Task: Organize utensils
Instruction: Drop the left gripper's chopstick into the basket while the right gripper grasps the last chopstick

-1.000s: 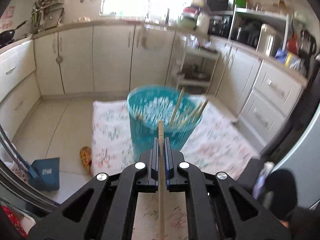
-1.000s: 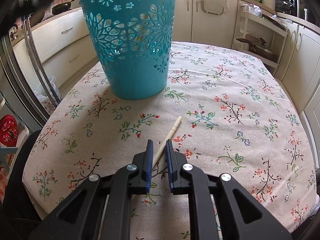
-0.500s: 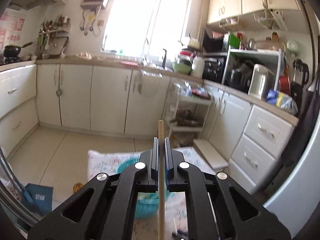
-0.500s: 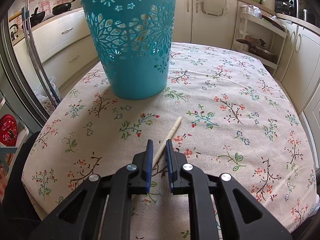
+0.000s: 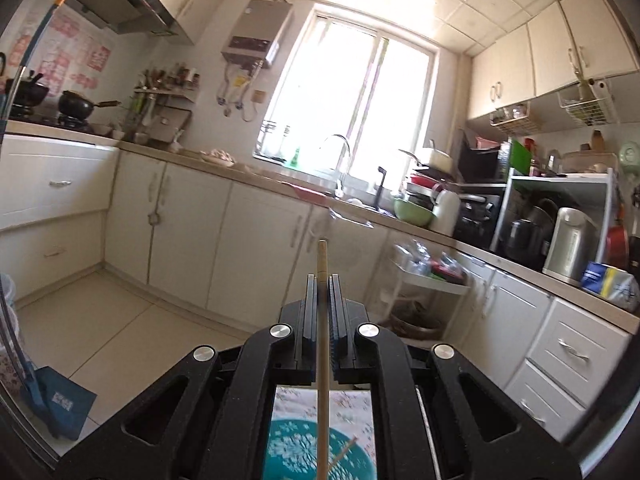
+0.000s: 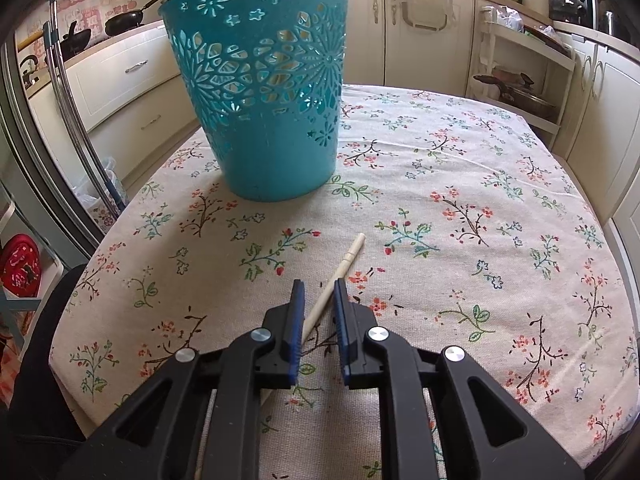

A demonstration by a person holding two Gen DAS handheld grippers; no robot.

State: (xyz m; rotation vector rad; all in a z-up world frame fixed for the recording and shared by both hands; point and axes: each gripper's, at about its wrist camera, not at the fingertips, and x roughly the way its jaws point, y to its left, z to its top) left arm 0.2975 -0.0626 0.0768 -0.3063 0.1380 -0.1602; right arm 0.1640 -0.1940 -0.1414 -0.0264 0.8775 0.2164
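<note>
On the bench (image 6: 460, 184), under a floral cloth, a teal cut-out basket (image 6: 264, 92) stands upright toward the far left; right wrist view. Nearer the camera a pale wooden chopstick (image 6: 340, 272) lies flat on the cloth, well apart from the basket, its far end angled up and to the right. Right claw (image 6: 318, 292) sits low over this chopstick with its jaws spread; the stick passes between them, close against the right finger, contact uncertain, not gripped. Left wrist view: left claw (image 5: 322, 284) is raised and aimed across the kitchen toward cabinets and window. Its jaws are pressed together on a second chopstick (image 5: 322, 344), which runs straight along the finger axis, tip projecting past the fingertips, the other end running out of the bottom of the frame. Below the left claw, between its arms, the basket's open mouth (image 5: 296, 452) shows, with one thin stick (image 5: 343, 454) leaning inside it.
</note>
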